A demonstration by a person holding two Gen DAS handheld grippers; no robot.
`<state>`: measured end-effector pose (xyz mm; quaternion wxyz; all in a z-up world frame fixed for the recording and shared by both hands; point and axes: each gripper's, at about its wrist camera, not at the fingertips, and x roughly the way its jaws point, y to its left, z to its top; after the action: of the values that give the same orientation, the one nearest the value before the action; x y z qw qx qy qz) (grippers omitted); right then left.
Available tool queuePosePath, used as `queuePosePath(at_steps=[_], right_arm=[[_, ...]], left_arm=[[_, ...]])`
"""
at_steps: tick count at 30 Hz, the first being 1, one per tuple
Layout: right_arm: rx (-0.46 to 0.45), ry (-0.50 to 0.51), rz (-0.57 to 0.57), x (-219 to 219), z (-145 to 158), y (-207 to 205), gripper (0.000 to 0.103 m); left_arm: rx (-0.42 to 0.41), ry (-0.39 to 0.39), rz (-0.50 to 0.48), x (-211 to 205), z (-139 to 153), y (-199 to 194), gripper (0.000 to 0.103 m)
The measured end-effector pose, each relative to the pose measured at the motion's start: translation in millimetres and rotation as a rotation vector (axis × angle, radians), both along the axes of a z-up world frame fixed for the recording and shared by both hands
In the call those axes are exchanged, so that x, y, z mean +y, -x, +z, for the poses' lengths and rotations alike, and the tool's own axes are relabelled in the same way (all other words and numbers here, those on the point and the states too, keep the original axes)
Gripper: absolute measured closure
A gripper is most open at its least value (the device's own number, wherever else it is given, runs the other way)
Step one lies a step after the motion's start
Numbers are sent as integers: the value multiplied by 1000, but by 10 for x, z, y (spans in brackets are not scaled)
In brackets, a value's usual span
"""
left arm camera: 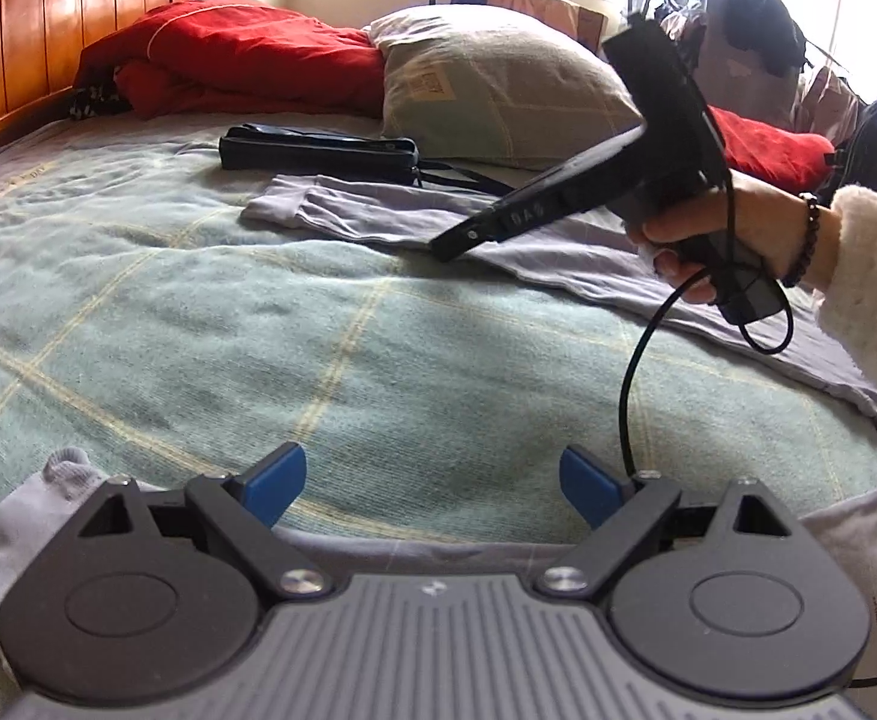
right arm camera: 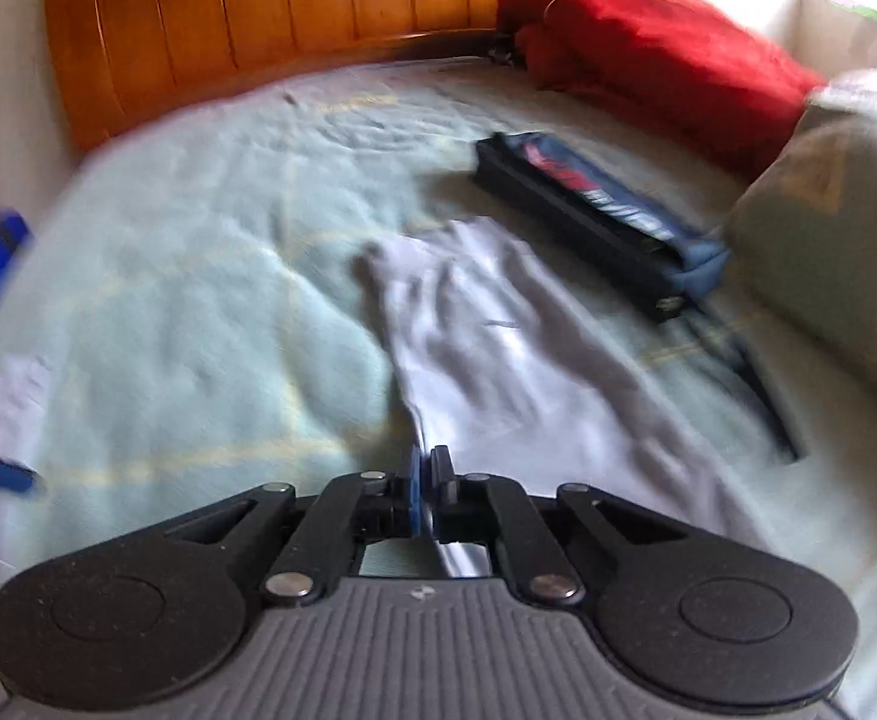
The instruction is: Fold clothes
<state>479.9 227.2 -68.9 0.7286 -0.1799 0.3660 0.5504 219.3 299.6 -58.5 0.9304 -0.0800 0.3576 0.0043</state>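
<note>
The lilac garment (left arm camera: 378,213) lies spread along the bed's (left arm camera: 198,330) far right — no fold made yet. Your right gripper (right arm camera: 425,468) is pinched on its near edge, it seems through the blur; your left gripper (left arm camera: 432,489) gapes empty.

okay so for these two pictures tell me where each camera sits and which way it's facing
Left wrist: sits on the left gripper, jaws wide open, looking down across the bed toward the window; the person's right hand and the right gripper show.
Right wrist: sits on the right gripper, shut on the lilac garment, looking toward the wooden headboard; blurred; no hand shows.
Shared: bed, lilac garment, dark case, red bedding, pillow.
</note>
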Motion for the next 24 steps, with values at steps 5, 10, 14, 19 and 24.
queuePosePath(at_steps=[5,10,14,19,24], right_arm=[[64,-23,42,38,99,-49,76],[-22,-49,-106,117,260,-394,63],[-60,-55,-180,296,200,-655,48],[-6,-76,-187,544,-10,-850,53],[-32,-44,-169,808,-185,-868,87]], left_arm=[[-17,8,-1,52,30,59,12],[-24,29,-24,115,66,62,12],[-31,12,-44,82,30,40,12],[-24,13,-62,66,-68,-4,12],[-15,1,-63,79,-156,-20,12]])
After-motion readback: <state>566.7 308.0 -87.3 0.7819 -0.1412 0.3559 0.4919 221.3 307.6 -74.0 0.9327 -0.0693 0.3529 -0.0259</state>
